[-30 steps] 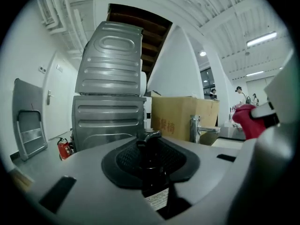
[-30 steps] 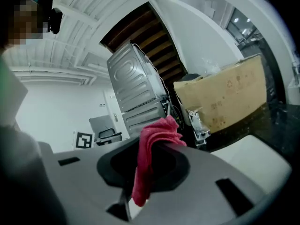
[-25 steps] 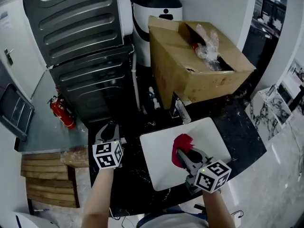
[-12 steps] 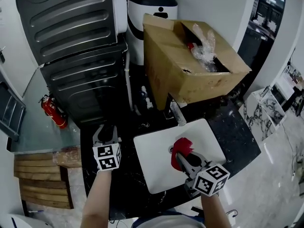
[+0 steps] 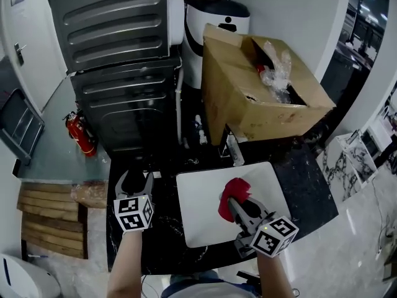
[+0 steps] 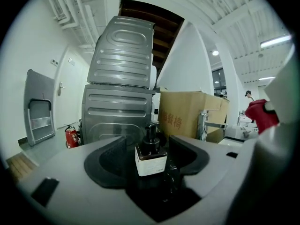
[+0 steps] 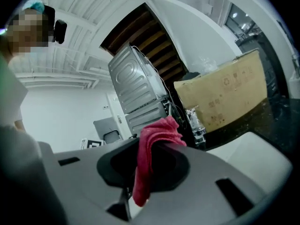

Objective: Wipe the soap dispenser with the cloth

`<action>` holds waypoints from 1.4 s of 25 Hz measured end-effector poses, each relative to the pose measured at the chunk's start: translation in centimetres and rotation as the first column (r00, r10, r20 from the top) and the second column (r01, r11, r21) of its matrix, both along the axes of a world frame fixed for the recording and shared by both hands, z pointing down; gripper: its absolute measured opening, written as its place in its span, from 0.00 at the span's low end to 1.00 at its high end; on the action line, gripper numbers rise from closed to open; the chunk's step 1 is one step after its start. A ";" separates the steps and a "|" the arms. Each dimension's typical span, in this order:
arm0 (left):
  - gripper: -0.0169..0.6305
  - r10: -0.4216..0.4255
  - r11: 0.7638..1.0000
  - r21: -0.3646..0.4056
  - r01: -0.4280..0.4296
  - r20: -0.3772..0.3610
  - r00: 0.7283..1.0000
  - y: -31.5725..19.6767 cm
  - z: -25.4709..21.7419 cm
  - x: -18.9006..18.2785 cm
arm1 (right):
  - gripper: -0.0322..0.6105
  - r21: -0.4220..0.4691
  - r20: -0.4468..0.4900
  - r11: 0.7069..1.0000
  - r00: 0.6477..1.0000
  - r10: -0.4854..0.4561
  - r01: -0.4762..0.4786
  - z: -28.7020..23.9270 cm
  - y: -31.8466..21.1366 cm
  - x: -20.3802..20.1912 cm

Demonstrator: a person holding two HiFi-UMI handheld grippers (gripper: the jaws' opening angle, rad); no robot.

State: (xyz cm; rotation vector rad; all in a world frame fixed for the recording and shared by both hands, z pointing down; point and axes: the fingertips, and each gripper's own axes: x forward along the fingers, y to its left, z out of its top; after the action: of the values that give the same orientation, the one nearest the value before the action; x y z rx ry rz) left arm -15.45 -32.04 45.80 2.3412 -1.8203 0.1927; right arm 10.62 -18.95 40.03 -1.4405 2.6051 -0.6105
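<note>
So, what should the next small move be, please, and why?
Probably swing the right tool, shut on the red cloth, left toward the soap dispenser. The left tool has just been opening; the dispenser stands free between its jaws, and the cloth is not yet touching it.

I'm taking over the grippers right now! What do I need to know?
Left hand-held gripper: open, jaws just opened; the dark pump-top soap dispenser with white label stands upright between them, ungripped.
Right hand-held gripper: shut on the crumpled red cloth, over the white board.
Done: cloth is in hand.
Left: probably steady the dispenser and wipe it; cloth is away from it.
</note>
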 end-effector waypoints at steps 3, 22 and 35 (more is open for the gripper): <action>0.41 -0.024 0.999 0.042 0.025 -0.017 1.000 3.4 -1.6 -0.2 | 0.14 0.040 0.019 0.998 0.999 -0.045 0.044 -0.8 0.8 0.1; 0.05 -0.122 0.955 0.277 0.107 0.037 0.992 20.8 -8.8 2.7 | 0.14 0.232 -0.309 0.971 0.951 0.015 0.060 -1.5 6.3 4.6; 0.05 -0.105 0.919 0.392 0.048 0.125 0.987 26.9 -12.4 2.2 | 0.14 0.344 -0.318 0.939 0.940 0.125 -0.008 -5.2 11.5 3.6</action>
State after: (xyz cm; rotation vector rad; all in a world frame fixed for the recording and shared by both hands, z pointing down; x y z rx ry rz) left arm -13.21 -5.16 33.44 2.5609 -2.1898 -0.0143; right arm 14.20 -7.41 34.81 -1.6218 2.7064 0.1086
